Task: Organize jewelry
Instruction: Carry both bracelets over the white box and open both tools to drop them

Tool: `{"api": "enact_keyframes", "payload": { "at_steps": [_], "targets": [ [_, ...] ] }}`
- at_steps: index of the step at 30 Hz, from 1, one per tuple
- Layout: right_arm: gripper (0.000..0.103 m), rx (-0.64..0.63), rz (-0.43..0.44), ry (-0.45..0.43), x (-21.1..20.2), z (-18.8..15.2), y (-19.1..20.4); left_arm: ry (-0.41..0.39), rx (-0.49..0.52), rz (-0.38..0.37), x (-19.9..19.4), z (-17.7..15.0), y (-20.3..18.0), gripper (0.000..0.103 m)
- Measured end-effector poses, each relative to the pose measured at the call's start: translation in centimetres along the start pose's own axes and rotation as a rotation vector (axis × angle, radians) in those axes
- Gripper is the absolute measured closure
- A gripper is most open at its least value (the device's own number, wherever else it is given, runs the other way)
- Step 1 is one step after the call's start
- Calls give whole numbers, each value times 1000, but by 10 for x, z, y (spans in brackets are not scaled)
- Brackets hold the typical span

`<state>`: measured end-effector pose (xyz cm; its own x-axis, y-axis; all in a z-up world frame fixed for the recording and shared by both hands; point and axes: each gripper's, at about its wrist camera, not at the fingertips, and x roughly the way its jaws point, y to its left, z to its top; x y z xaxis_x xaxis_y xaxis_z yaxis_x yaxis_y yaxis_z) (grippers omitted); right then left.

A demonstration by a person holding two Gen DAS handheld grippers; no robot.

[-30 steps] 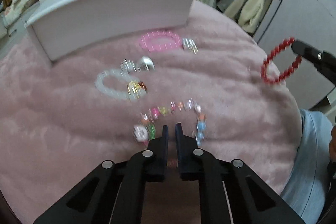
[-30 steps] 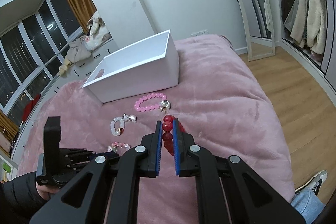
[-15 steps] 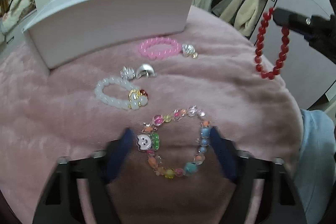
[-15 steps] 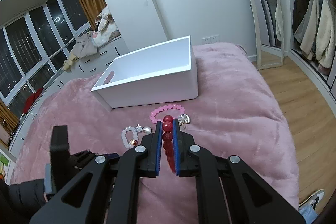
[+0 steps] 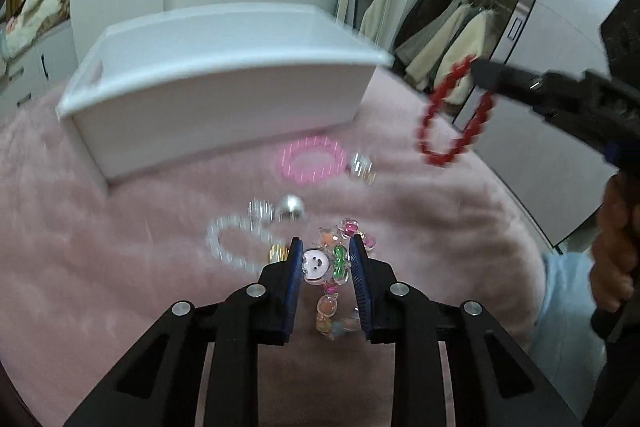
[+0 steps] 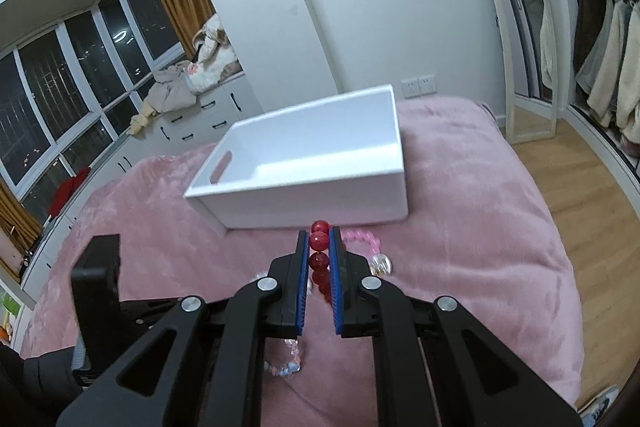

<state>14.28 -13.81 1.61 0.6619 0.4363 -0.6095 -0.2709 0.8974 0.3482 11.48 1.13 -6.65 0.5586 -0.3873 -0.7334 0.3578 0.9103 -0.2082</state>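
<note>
Pink blanket (image 5: 460,219) — four bracelets; two gripped, one white box (image 5: 224,87).

A box (image 5: 224,99) sits far on the blanket (image 5: 100,247); three bracelets (image 5: 310,161) lie near it, a fourth hangs right.
</note>
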Motion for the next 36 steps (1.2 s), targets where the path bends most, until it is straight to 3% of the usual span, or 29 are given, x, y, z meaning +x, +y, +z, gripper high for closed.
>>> {"api": "enact_keyframes", "payload": {
  "at_steps": [8, 17, 20, 26, 36],
  "targets": [
    [93, -34, 21, -40, 13, 35, 12, -134, 21, 29, -49, 57, 8, 75],
    [93, -79, 27, -65, 48, 79, 22, -202, 0, 154, -73, 120, 48, 75],
    [93, -124, -20, -66, 66, 90, 24, -203, -7, 192, -67, 140, 64, 74],
    [93, -117, -32, -16, 108, 98, 14, -172, -32, 239, -43, 161, 93, 75],
    [93, -130, -55, 80, 150, 91, 0, -82, -84, 284, 1, 150, 121, 74]
  ]
}}
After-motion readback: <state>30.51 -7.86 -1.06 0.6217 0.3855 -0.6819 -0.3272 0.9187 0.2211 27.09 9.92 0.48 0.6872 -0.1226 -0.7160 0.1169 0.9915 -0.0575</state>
